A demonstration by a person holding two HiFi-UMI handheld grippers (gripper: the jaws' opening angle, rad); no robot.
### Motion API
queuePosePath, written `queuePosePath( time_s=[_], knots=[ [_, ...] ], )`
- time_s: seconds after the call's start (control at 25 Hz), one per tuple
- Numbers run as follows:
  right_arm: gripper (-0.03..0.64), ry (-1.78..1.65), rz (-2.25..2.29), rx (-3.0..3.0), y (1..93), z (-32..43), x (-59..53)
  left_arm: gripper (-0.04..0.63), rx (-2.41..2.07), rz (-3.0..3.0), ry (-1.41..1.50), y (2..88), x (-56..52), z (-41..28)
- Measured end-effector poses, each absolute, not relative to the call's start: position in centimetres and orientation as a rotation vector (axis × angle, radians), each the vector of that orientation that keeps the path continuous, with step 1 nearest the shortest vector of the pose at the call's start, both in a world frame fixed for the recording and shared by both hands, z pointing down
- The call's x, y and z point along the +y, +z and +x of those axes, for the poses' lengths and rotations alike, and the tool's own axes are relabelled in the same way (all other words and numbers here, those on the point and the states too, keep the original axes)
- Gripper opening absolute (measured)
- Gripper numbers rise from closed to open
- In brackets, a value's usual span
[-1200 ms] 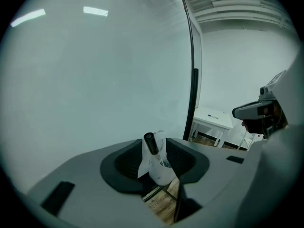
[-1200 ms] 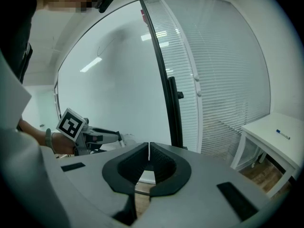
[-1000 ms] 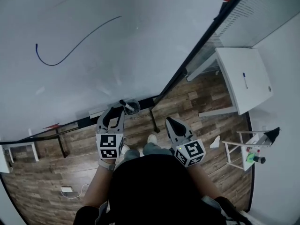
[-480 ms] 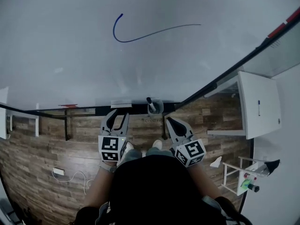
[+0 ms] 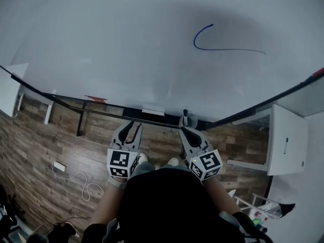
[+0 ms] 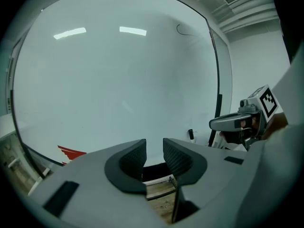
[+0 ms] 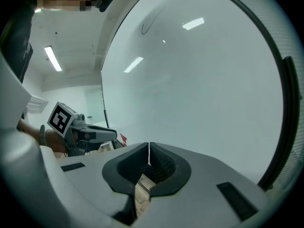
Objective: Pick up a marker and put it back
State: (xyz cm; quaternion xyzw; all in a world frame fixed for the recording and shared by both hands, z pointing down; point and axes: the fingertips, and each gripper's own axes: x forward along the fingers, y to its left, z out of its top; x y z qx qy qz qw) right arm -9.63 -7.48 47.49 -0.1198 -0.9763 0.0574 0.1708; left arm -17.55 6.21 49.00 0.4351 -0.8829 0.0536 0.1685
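A dark marker [image 5: 185, 116] stands upright in a small holder on the whiteboard's tray [image 5: 121, 116]; it also shows as a small dark stub [image 6: 191, 135] in the left gripper view. My right gripper [image 5: 185, 131] points at the board just below that marker, jaws shut with the pads touching and nothing between them [image 7: 149, 158]. My left gripper [image 5: 130, 129] is off to the marker's left. Its jaws [image 6: 154, 148] have just been closing, but a narrow gap remains and it is empty. A blue line [image 5: 223, 44] is drawn on the whiteboard.
An eraser [image 5: 152, 110] lies on the tray left of the marker, and a red mark [image 5: 95, 98] sits further left. A white table [image 5: 287, 146] stands at the right. A cable with an adapter [image 5: 59, 166] lies on the wood floor at the left.
Both grippers have shifted left along the board: the marker holder, earlier ahead of the left gripper, now sits ahead of the right one. The left jaws are narrower than before.
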Motion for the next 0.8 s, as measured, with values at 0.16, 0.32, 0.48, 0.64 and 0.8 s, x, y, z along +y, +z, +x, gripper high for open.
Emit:
queuePosePath(
  time_s=[0.16, 0.32, 0.48, 0.64, 0.8],
  knots=[
    [0.031, 0.147, -0.428, -2.763, 47.3, -10.8, -5.6, 0.123, -2.524, 1.205, 0.133, 48.6, 8.1, -17.2],
    [0.031, 0.131, -0.499, -2.75, 47.1, -11.6, -4.0, 0.123, -2.541, 1.161, 0.12, 48.4, 9.7, -17.1],
    [0.031, 0.118, -0.547, -2.737, 47.1, -12.1, -2.6, 0.123, -2.553, 1.129, 0.111, 48.3, 11.2, -17.1],
    [0.031, 0.118, -0.563, -2.732, 47.0, -12.4, -1.9, 0.123, -2.559, 1.11, 0.094, 48.3, 12.1, -17.2],
    [0.031, 0.121, -0.567, -2.727, 47.1, -12.3, -1.5, 0.121, -2.558, 1.123, 0.1, 48.3, 12.2, -17.2]
  ],
)
